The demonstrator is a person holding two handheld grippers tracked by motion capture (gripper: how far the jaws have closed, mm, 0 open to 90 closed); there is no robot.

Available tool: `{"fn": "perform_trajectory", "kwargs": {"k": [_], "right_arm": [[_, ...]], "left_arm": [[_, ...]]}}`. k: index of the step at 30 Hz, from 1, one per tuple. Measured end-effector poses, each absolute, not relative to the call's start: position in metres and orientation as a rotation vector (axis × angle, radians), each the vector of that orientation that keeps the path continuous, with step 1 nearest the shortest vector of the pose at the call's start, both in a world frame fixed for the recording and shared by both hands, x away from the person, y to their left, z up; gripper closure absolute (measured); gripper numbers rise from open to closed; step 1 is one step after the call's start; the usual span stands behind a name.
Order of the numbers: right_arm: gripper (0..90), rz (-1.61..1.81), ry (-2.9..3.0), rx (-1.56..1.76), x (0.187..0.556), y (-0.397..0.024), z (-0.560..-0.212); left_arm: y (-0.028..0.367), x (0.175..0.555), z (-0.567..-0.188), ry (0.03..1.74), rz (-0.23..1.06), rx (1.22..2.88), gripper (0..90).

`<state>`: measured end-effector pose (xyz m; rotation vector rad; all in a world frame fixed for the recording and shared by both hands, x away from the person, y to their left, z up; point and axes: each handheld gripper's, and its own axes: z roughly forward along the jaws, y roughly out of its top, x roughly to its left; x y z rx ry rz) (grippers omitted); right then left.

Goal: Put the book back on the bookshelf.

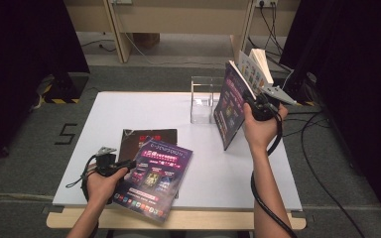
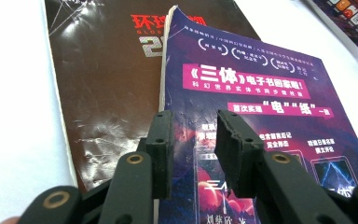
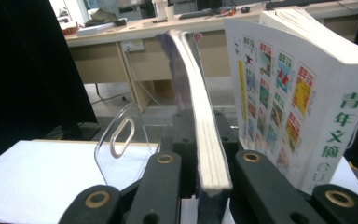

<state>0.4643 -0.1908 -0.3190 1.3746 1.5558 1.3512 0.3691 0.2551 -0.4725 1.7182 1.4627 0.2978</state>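
At the worktop's (image 1: 129,106) far right:
Right tool (image 1: 256,106): clamped on purple magazine (image 1: 231,105), upright, long axis vertical.
Clear stand (image 1: 202,99): at nine o'clock, just beside.
Left tool (image 1: 125,166): jaws apart over second purple magazine (image 1: 154,178).

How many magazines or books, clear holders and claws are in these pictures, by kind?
Purple-covered magazines: 2, one flat on the table, one held upright
Dark brown glossy magazine: 1
Thick white paperback book: 1
Clear acrylic holder: 1
Black two-jaw claws: 2, left claw, right claw
Total: 7
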Motion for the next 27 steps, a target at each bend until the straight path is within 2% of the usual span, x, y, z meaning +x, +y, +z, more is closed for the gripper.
{"fn": "perform_trajectory", "kwargs": {"k": [27], "right_arm": [[84.4, 1.352, 1.52, 1.3, 0.476, -0.181, -0.305]], "left_arm": [[0.256, 0.37, -0.473, 1.464, 0.3, 1.712, 66.3]]}}
